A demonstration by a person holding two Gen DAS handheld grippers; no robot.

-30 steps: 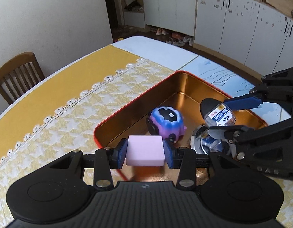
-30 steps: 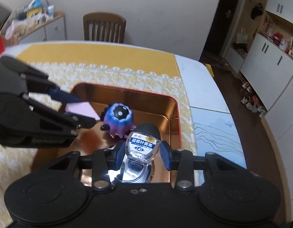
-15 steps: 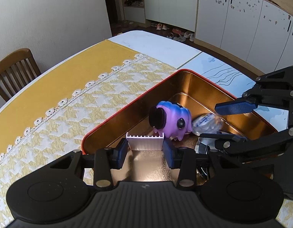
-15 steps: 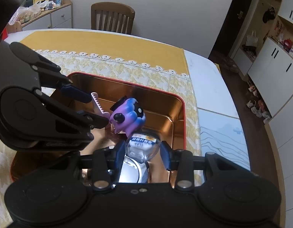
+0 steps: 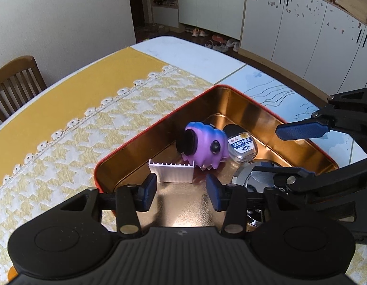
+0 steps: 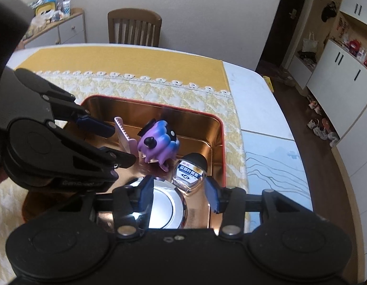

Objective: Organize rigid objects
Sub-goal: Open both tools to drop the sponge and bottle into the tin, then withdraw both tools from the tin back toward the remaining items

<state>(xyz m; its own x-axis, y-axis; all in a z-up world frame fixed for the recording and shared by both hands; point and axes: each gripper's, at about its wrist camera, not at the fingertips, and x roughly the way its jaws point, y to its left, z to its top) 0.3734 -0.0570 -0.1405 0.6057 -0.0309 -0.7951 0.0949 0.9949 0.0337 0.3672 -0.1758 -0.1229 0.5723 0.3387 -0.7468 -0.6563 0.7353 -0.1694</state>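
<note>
tin: red-rimmed, gold-lined rectangular metal tin (image 5: 231,109) on the yellow houndstooth cloth with lace trim (image 5: 93,128); its far side sits near the cloth's edge on the tabletop (image 5: 188,52).
room: bare gold floor in the tin's far corner.
left tongs (image 5: 181,190): just opened, nothing held; the ribbed pink plastic block (image 5: 171,172), gripped a second ago, stands on edge just ahead of the pads.
right tongs (image 6: 178,193): just opened, empty; the small clear bottle with black cap and printed label (image 6: 191,171), held before, lies on the tin floor.
toy: glossy purple-blue vinyl creature (image 5: 203,147) between block and bottle.
lid: shiny round steel disc (image 6: 166,206) under the right tongs.
</note>
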